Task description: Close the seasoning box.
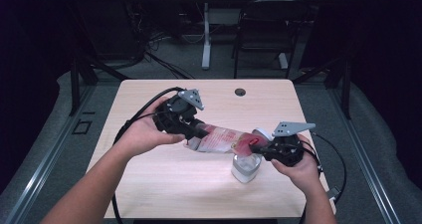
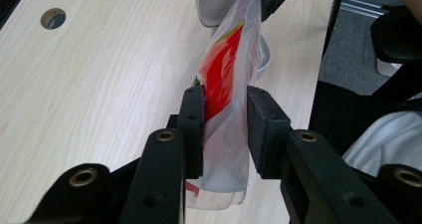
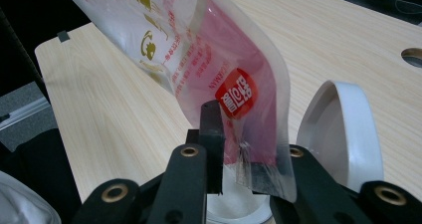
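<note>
Pale wood-grain covers the bench (image 1: 149, 184), which has a small round hole (image 1: 240, 92) near its far edge. Above its middle a clear plastic pouch (image 1: 219, 140) with red printing is stretched almost level between the two grippers, off the bench surface.

At one end, the left gripper (image 1: 199, 133) is clamped on the pouch: in the left gripper view its two black fingers (image 2: 194, 129) press the film from either side, with the crumpled bottom edge of the pouch hanging out below them. At the other end, the right gripper (image 1: 259, 145) is clamped on it as well; in the right gripper view one finger (image 3: 213, 134) sits in front of the film while the other shows through it from behind, just below a red label (image 3: 238, 98).

Under the right-hand end of the pouch stands a small clear jar (image 1: 246, 167), open-topped, on the bench. Beside it, a white lid (image 3: 343, 129) stands tilted up at the jar's rim.
</note>
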Tool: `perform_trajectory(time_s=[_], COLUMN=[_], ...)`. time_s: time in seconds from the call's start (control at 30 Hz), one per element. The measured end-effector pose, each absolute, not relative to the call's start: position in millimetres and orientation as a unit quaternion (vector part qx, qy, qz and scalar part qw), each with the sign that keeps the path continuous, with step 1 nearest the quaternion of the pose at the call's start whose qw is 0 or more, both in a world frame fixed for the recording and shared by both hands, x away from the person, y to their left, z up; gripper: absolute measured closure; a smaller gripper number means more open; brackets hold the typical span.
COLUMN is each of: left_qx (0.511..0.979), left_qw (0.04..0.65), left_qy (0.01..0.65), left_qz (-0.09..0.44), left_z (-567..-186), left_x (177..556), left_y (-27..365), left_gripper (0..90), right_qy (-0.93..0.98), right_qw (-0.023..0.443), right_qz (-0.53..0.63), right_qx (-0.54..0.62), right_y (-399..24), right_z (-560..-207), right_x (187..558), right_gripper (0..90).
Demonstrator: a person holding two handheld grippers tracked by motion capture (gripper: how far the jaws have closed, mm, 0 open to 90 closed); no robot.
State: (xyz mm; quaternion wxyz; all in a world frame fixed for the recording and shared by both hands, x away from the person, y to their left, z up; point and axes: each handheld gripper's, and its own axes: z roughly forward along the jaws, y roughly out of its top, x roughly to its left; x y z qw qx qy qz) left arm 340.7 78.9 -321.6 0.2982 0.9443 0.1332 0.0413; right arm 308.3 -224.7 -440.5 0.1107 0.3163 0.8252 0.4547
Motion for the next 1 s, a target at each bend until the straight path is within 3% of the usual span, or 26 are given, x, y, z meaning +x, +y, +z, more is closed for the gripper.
perform_trajectory(time_s=[1.0], left_qx=[0.944], left_qw=[0.299], left_qy=[0.131], left_qz=[0.042], left_z=[-320.2], left_x=[341.7], left_y=[76.9], left_gripper=[71.3], right_qy=[0.825], right_qw=[0.111], right_qz=[0.454], right_qx=[0.317], right_y=[-224.7], right_z=[-441.0], right_x=[308.5], right_gripper=[80.6])
